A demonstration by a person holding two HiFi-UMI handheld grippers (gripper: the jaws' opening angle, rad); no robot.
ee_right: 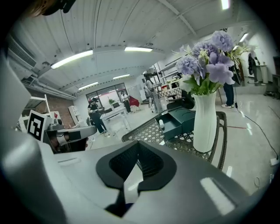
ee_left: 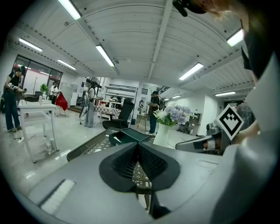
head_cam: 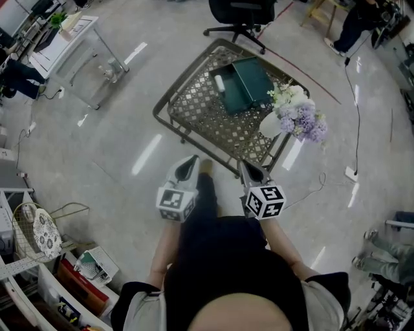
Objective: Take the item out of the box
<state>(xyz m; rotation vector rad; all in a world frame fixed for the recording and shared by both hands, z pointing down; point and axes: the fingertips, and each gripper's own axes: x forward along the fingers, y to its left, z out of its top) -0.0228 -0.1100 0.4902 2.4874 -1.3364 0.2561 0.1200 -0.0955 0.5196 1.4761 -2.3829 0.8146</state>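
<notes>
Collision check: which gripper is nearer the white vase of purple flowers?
Right. The right gripper is just short of the white vase of purple flowers; the left gripper is farther left.

Inventory, by count.
- Hand-held grippers: two, namely left gripper (head_cam: pixel 191 159) and right gripper (head_cam: pixel 244 164).
- Marker cubes (head_cam: pixel 176 200): two, one per gripper.
- Lattice table (head_cam: pixel 200 113): one.
- Dark green box (head_cam: pixel 236 98): one.
- White item (head_cam: pixel 219 83) inside the box: one.
- White vase (head_cam: pixel 269 124): one.
- Bunch of flowers (head_cam: pixel 300 116): one, individual blooms too many and too small to count.
- Office chair (head_cam: pixel 242 13): one.
- White trolley (head_cam: pixel 65 37): one.
- Persons in the background of the gripper views: several, exact number unclear.
</notes>
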